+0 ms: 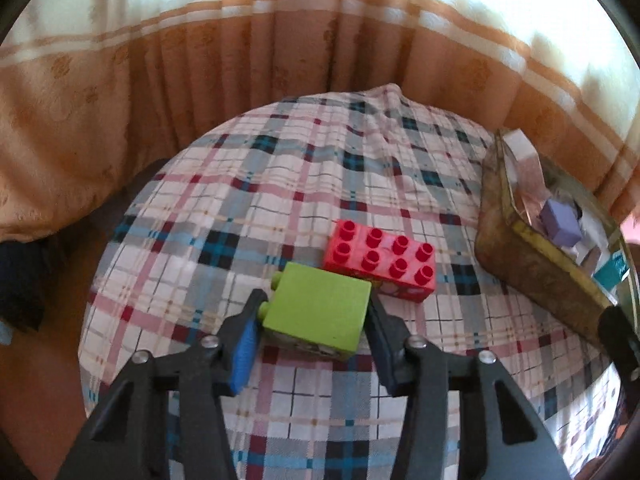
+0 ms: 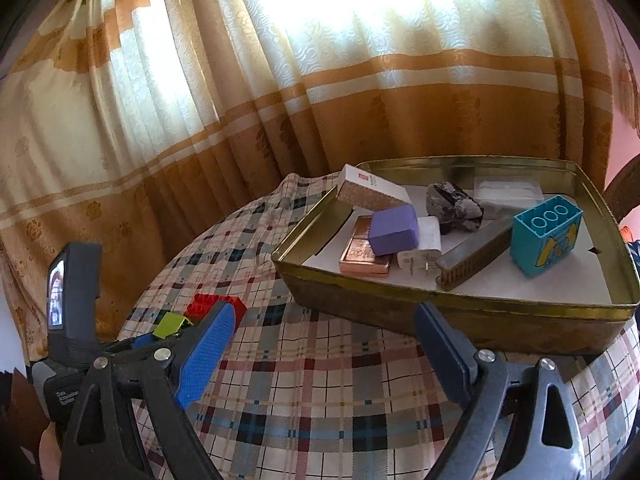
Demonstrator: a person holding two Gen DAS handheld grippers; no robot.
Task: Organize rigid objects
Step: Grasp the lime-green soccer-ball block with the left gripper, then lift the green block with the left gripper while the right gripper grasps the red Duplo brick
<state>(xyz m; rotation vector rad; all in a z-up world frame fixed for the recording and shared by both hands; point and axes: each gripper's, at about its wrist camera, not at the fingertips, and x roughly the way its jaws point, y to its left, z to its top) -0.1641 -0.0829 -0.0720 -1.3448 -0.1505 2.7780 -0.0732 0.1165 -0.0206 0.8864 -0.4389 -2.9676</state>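
Observation:
A green toy brick (image 1: 318, 312) lies on its side on the plaid cloth, between the fingers of my left gripper (image 1: 316, 308). The jaws stand close on both sides of it; contact is unclear. A red studded brick (image 1: 382, 258) lies just behind it, touching or nearly so. Both bricks show small in the right wrist view, green (image 2: 170, 325) and red (image 2: 214, 306). My right gripper (image 2: 324, 328) is open and empty, in front of the gold tin tray (image 2: 460, 308). The tray holds a teal brick (image 2: 546, 236), a purple block (image 2: 394, 230) and several other items.
The plaid-covered round table (image 1: 240, 208) ends at orange curtains (image 1: 160, 72) behind. The tray also shows at the right of the left wrist view (image 1: 532, 268). The left gripper's body (image 2: 74, 300) shows at the left in the right wrist view.

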